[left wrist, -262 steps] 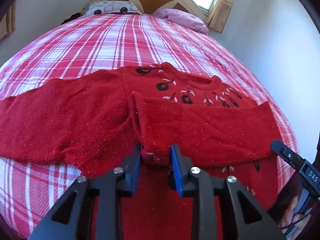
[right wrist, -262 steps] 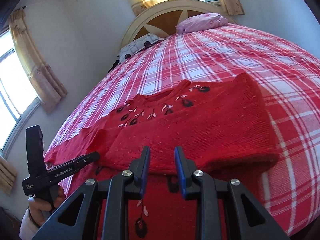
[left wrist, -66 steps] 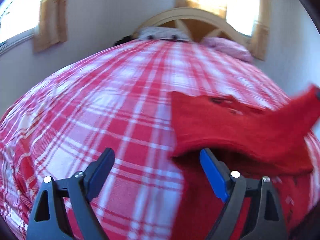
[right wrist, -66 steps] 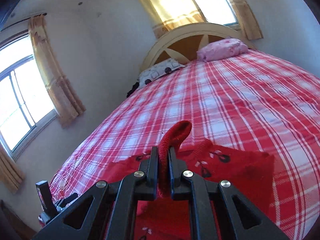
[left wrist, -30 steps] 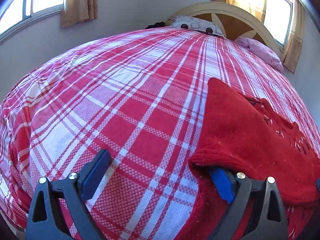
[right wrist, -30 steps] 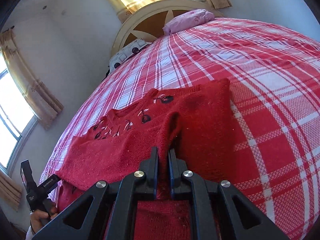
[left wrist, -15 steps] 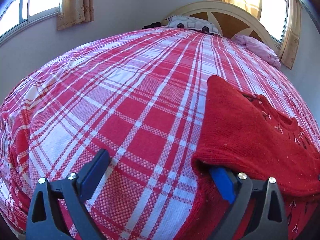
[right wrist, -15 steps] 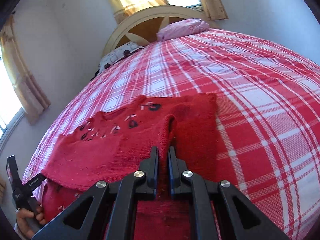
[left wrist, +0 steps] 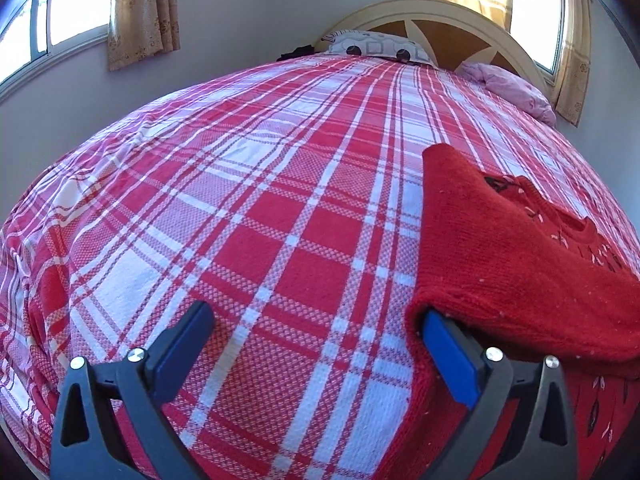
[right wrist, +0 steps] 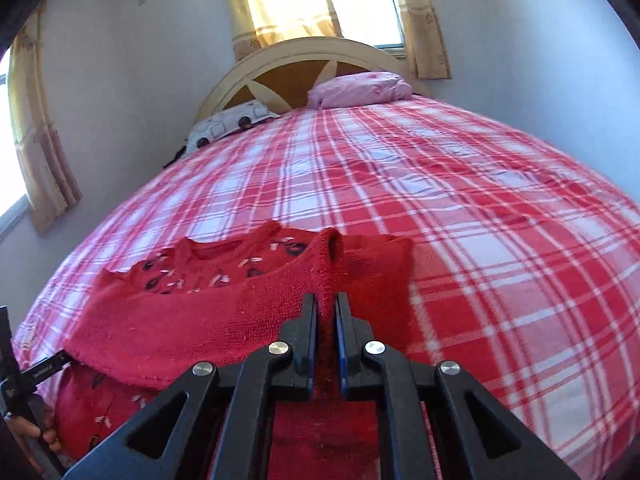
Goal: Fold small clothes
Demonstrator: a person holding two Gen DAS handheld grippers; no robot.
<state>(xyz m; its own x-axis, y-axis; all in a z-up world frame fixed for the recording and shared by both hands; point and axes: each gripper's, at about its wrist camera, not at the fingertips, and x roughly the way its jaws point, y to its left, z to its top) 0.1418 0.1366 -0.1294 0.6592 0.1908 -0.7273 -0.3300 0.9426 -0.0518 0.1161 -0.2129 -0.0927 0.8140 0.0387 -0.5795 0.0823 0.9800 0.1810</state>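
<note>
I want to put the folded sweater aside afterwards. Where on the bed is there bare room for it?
The plaid bedspread lies bare from the red sweater over to the window-side edge, and up to the patterned pillow and pink pillow. It is crowded near the foot, where the sweater, right gripper and left gripper are.

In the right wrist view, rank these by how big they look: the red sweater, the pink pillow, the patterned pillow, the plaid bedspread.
1. Plaid bedspread, fills most of the view.
2. Red sweater, though it lies nearest the camera.
3 and 4. Pink pillow and patterned pillow look alike in size; both are far off, so I won't rank them.
</note>
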